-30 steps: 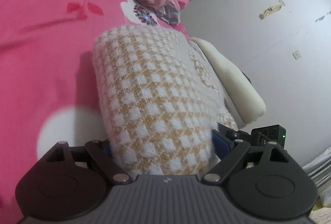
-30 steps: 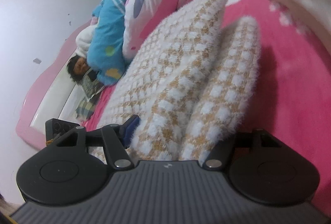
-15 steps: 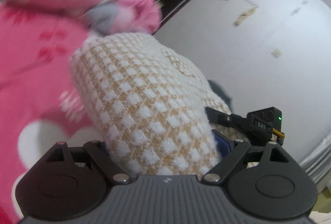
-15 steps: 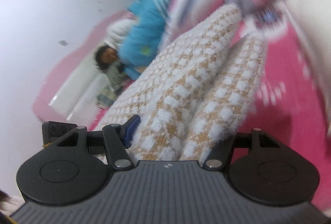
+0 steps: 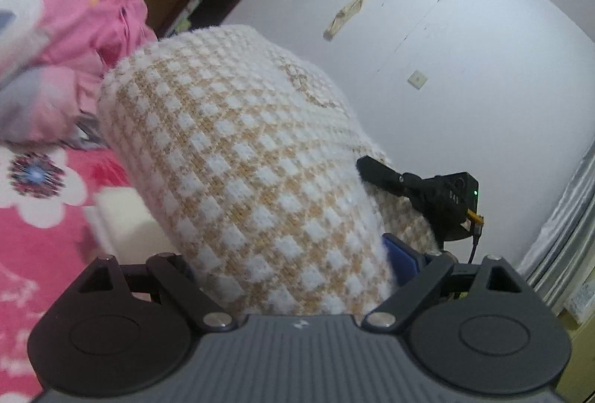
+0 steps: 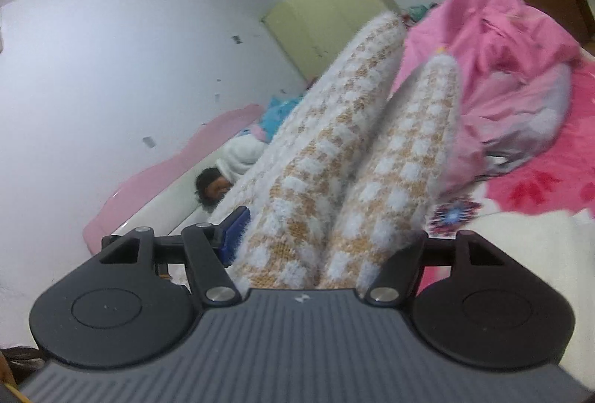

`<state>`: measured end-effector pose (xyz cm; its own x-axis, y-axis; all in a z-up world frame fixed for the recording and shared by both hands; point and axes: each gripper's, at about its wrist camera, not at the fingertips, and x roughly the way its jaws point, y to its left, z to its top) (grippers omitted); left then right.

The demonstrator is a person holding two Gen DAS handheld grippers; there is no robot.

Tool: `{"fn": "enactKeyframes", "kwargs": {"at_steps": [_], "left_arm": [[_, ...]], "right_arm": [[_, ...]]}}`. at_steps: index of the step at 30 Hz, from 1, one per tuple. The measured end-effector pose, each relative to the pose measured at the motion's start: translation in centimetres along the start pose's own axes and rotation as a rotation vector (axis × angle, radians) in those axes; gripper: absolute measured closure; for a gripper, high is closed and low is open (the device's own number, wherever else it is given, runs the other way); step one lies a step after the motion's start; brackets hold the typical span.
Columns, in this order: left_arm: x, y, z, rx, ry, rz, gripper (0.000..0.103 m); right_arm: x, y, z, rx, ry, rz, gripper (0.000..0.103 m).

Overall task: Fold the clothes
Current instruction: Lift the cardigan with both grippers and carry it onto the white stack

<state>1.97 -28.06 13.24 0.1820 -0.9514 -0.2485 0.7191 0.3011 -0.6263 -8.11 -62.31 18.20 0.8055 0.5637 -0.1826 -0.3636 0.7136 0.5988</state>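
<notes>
The knit garment, white w/ tan checks, is hanging bunched between my two tools, lifted clear above the bed.

Left tool: it is clamping a thick roll of the knit. The fabric is filling the whole gap, jaws standing wide around the bulk, and a blue pad is pressing on the right side of the roll. The left-side pad is hidden by fabric.

Right tool: it is gripping two fuzzy folds of the same garment, which are running up and away from the tool. A blue pad is touching the left fold; the jaws have just been opening slightly, w/ the fabric between them. In the left wrist view, the right tool is showing as a black body at the far edge of the knit.

Surroundings: a pink floral bedsheet is covering the bed, a crumpled pink quilt is lying behind the garment, and a cream fleece item is lying beside the right tool. A person is lying at the pink headboard, approx. along the white wall.
</notes>
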Motion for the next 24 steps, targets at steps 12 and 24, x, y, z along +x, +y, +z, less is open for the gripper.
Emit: {"fn": "enactKeyframes", "kwargs": {"at_steps": [12, 24], "left_arm": [[12.3, 8.0, -3.6, -0.122, 0.191, 0.082, 0.013], [13.8, 8.7, -4.0, -0.134, 0.203, 0.031, 0.012]], "right_arm": [[4.2, -20.0, -3.3, 0.242, 0.166, -0.04, 0.031], [3.7, -22.1, -4.3, 0.211, 0.155, -0.023, 0.018]]}}
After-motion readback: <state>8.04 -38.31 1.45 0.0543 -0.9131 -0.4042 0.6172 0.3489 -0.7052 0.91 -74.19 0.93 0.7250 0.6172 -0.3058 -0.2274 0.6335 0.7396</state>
